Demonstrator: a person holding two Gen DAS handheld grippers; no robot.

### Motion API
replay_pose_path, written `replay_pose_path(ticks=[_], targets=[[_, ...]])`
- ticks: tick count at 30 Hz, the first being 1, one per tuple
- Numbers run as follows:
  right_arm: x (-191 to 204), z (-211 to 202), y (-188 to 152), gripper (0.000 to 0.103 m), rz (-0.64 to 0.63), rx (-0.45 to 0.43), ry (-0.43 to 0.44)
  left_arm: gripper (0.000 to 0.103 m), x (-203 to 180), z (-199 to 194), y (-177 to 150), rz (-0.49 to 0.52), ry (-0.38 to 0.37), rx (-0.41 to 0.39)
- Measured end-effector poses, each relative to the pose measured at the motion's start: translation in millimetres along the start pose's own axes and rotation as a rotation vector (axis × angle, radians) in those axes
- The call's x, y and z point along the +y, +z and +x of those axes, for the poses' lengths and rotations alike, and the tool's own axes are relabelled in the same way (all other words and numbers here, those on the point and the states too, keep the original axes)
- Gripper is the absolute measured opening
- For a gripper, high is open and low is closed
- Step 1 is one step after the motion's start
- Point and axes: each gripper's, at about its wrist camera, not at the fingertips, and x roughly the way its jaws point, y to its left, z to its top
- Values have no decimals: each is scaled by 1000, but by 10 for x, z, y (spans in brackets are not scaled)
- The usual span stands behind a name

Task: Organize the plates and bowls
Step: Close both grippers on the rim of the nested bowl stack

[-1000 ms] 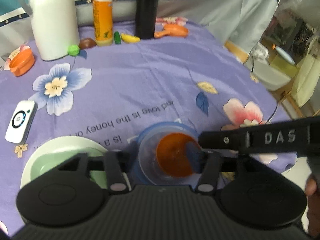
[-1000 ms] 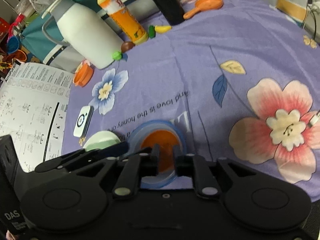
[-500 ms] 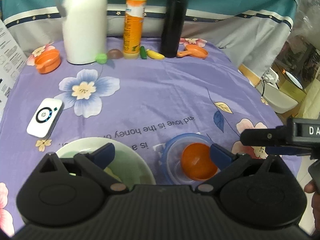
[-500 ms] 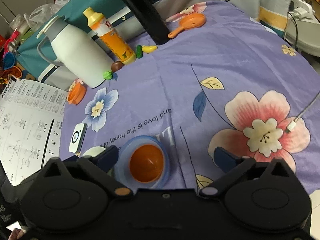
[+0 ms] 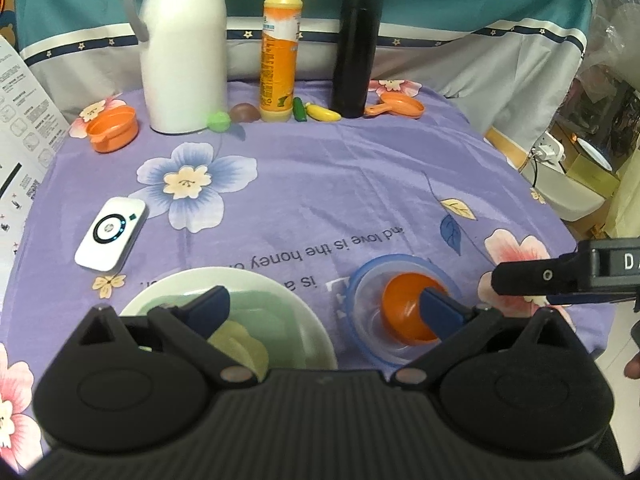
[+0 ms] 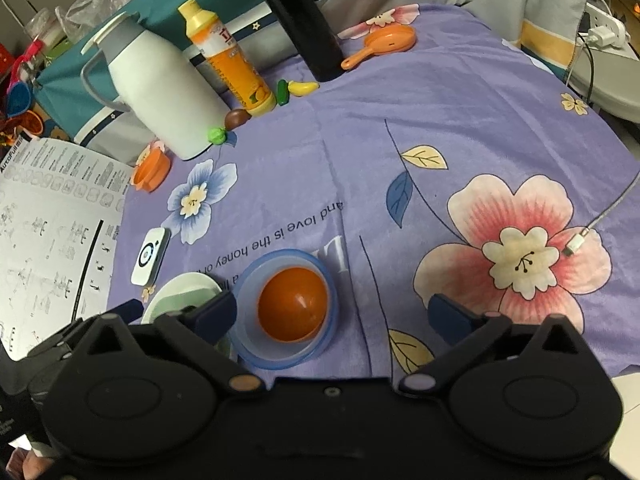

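Both hand-held grippers wide, orange bowl (image 6: 296, 304) in blue bowl (image 6: 256, 354)

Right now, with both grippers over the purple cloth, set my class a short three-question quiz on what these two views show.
1. True or false: the orange bowl sits inside the clear blue-rimmed bowl.
2. Multiple choice: what lies nearest the white plate? A) white remote B) toy banana C) orange toy pan
3. Fill in: the jaws of the left gripper and the right gripper are both ____.

Key
1. True.
2. A, the white remote; the toy banana and orange toy pan lie at the cloth's far edge by the black flask.
3. Open; both have just been opening, and neither holds anything.
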Motion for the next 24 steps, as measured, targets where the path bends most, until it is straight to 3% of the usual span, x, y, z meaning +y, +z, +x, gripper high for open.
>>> replay_pose_path(ticks=[15,24], targets=[[-59,184,-9,103,9,28,-28,103,-79,291,-81,54,-7,40],[-84,372,-1,84,41,69,-16,96,-205,446,-66,84,-44,54]])
